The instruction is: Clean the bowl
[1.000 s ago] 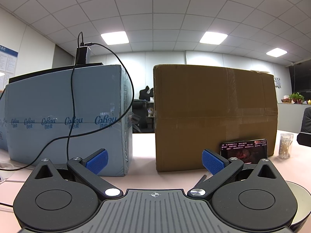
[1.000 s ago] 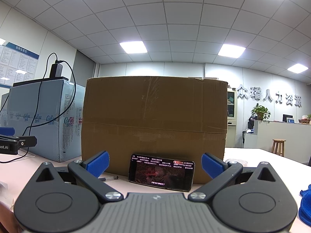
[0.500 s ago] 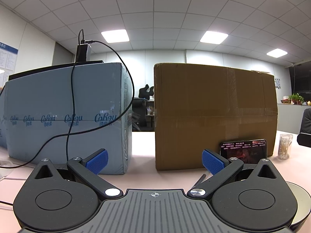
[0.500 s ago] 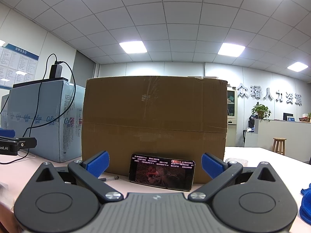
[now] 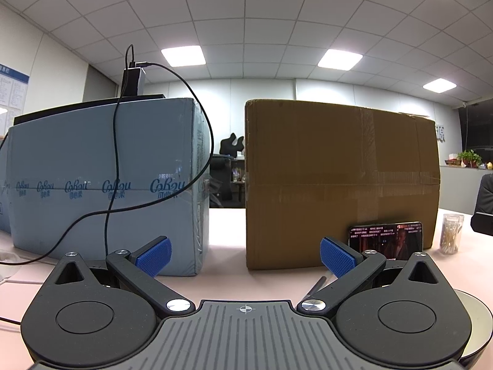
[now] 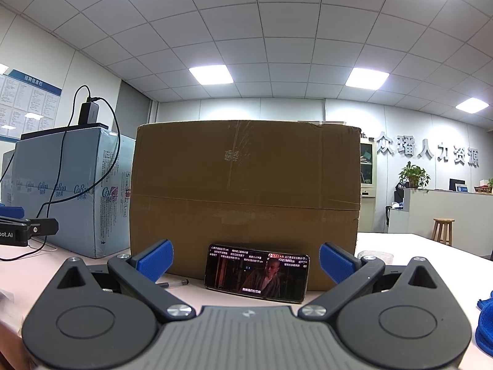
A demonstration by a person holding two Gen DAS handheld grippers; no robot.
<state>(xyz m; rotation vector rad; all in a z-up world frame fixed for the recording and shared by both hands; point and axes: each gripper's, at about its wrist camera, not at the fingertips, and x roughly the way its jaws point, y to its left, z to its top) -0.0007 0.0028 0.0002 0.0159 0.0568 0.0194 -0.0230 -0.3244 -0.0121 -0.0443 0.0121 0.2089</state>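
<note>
Now, left wrist: left gripper (image 5: 245,254) spread wide, empty, facing brown cardboard box (image 5: 340,182) | pale round bowl (image 5: 476,317) peeks out low right, behind gripper body | right wrist: right gripper (image 6: 246,259) wide too, empty, black phone (image 6: 257,273) leaning on box between its fingers

Pink table (image 5: 228,265) under my claws: blue CoRou carton (image 5: 104,185) ahead-left of my left claw, brown cardboard box (image 6: 246,197) dead ahead of my right one, phone (image 6: 257,273) propped against it, pen (image 6: 172,283) lying beside that.
</note>
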